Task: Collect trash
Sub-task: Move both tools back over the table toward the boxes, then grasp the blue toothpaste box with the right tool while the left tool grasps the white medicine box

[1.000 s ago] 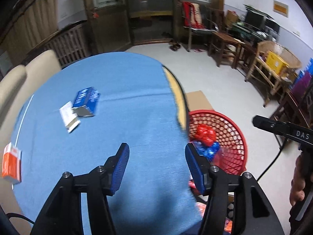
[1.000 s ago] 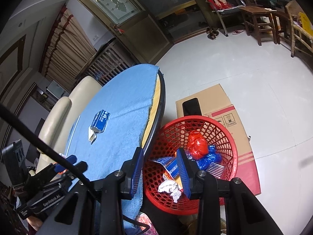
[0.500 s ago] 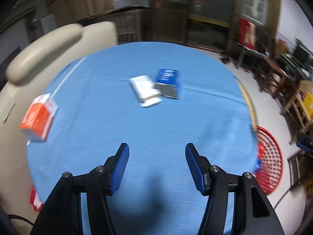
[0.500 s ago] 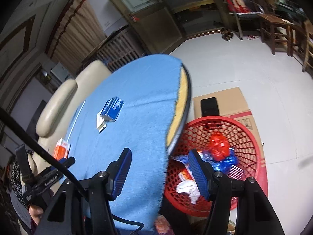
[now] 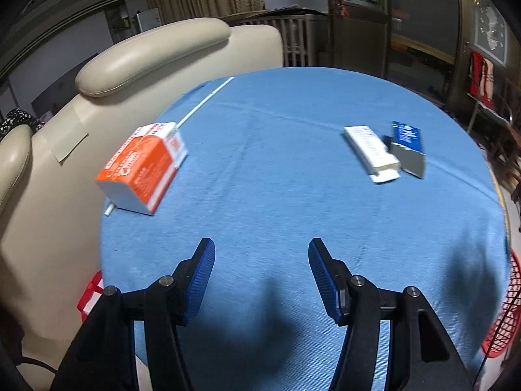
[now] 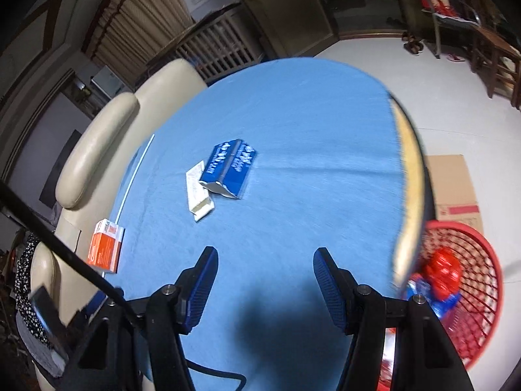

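Since a second ago you've swung both grippers off the basket and over the round table with the blue cloth (image 5: 293, 169), so the table trash now sits ahead of each one. Your left gripper (image 5: 261, 272) has its jaws spread wide with nothing between them, and same deal with your right gripper (image 6: 265, 280). Three pieces of trash are left on the cloth: an orange-and-white carton (image 5: 143, 167) ahead-left near the table edge by the cream leather chair (image 5: 153, 49), plus a flat white box (image 5: 371, 153) touching a blue carton (image 5: 407, 143) ahead-right, all well apart from the left fingertips. The red plastic mesh basket (image 6: 469, 296) is half hidden behind the table rim; something red and something blue lie inside, too blurred to name. Carton print is unreadable.
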`<state>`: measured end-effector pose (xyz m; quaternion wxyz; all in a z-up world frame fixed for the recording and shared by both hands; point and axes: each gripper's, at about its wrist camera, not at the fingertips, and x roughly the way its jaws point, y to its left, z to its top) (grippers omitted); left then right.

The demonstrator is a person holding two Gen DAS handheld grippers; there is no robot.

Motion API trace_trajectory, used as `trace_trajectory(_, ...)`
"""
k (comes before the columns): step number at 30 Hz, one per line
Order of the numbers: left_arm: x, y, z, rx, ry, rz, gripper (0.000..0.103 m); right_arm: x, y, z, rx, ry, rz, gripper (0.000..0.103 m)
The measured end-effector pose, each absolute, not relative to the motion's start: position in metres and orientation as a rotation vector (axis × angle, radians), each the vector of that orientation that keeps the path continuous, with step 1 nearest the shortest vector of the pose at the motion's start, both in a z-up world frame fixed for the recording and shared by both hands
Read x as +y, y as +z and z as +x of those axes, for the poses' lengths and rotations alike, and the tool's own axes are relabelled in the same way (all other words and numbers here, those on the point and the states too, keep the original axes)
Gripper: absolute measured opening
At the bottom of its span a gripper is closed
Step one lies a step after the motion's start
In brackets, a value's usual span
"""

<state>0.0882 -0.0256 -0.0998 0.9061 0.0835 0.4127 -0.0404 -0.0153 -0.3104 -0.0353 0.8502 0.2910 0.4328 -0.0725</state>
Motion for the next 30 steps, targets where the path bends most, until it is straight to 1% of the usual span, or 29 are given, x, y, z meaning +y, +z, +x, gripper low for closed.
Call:
trace_trajectory(8,0.008,-0.104,0.104,0.825,-0.044,0.180,0.061,-0.282,-0.049,0.092,0.967,-0.191,0.601,0.065)
trace_trajectory(14,0.030,-0.108,0.115,0.820,-0.019,0.177,0.061,-0.269,-0.066,0.163,1.016,-0.288,0.570,0.067)
trace_trajectory(17,0.037,-0.110,0.122,0.831,-0.015,0.159,0.061,-0.264,-0.076,0.191,1.061,-0.350,0.539,0.068)
trace_trajectory(20,0.039,-0.111,0.129,0.835,-0.013,0.151,0.061,-0.255,-0.089,0.217,1.121,-0.452,0.441,0.069)
trace_trajectory(22,0.037,-0.110,0.133,0.833,-0.017,0.150,0.061,-0.251,-0.096,0.225,1.147,-0.473,0.397,0.072)
trace_trajectory(27,0.025,-0.105,0.143,0.843,-0.063,0.148,0.061,-0.250,-0.105,0.227,1.138,-0.449,0.381,0.072)
trace_trajectory(30,0.014,-0.102,0.147,0.838,-0.071,0.155,0.061,-0.261,-0.105,0.222,1.141,-0.425,0.494,0.073)
